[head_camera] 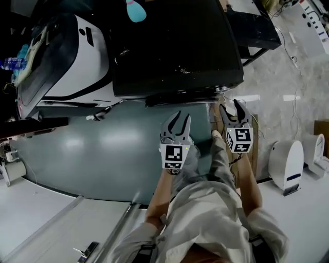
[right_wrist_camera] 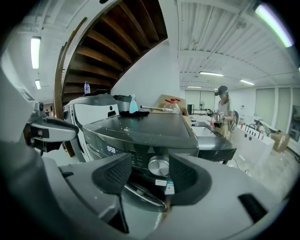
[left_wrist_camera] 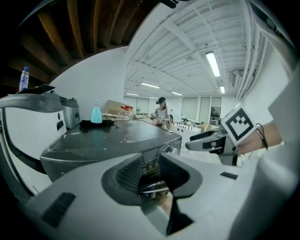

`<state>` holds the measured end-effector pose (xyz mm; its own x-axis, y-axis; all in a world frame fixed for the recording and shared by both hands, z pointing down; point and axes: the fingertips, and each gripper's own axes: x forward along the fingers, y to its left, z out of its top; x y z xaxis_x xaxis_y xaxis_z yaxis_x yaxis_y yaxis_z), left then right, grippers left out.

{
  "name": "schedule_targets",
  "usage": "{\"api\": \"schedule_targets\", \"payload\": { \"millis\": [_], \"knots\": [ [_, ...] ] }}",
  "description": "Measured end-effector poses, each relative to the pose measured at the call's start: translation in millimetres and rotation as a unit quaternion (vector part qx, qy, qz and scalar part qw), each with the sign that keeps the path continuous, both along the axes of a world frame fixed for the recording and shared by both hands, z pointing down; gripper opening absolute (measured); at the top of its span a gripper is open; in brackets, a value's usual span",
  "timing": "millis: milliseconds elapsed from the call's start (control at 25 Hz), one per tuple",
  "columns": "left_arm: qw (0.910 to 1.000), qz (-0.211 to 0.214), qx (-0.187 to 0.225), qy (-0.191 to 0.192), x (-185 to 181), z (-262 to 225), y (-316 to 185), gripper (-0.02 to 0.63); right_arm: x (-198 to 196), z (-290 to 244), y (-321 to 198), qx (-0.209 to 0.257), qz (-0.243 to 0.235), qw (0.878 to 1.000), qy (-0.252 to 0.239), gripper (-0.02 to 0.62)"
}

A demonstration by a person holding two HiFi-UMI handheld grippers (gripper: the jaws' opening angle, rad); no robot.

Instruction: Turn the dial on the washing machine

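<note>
The dark washing machine (head_camera: 175, 46) stands straight ahead, and its top fills the upper middle of the head view. Its round silver dial (right_wrist_camera: 158, 166) sits on the front panel beside a lit display (right_wrist_camera: 111, 150). My right gripper (right_wrist_camera: 150, 171) is open and faces the panel. The dial shows in the gap between its jaws, a short way off and untouched. In the head view that right gripper (head_camera: 232, 110) hangs just before the machine's front right corner. My left gripper (head_camera: 176, 123) is also open and holds nothing, level with the machine's front edge (left_wrist_camera: 154, 140).
A white washing machine (head_camera: 67, 56) with a raised lid stands left of the dark one. A blue bottle (head_camera: 136, 10) sits on the dark top at the back. A black table (head_camera: 257, 31) is at right, white units (head_camera: 286, 164) stand on the floor, and a person (right_wrist_camera: 224, 112) is far behind.
</note>
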<state>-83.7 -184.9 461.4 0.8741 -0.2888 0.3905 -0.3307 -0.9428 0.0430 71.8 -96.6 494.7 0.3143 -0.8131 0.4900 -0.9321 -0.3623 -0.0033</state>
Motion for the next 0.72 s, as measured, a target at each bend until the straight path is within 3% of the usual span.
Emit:
{"api": "schedule_targets", "payload": {
  "millis": [720],
  "knots": [
    [0.9976, 0.068, -0.010, -0.010, 49, 64, 14, 0.121, 38, 67, -32, -0.012, 0.051, 0.998, 0.017, 0.273]
  ]
}}
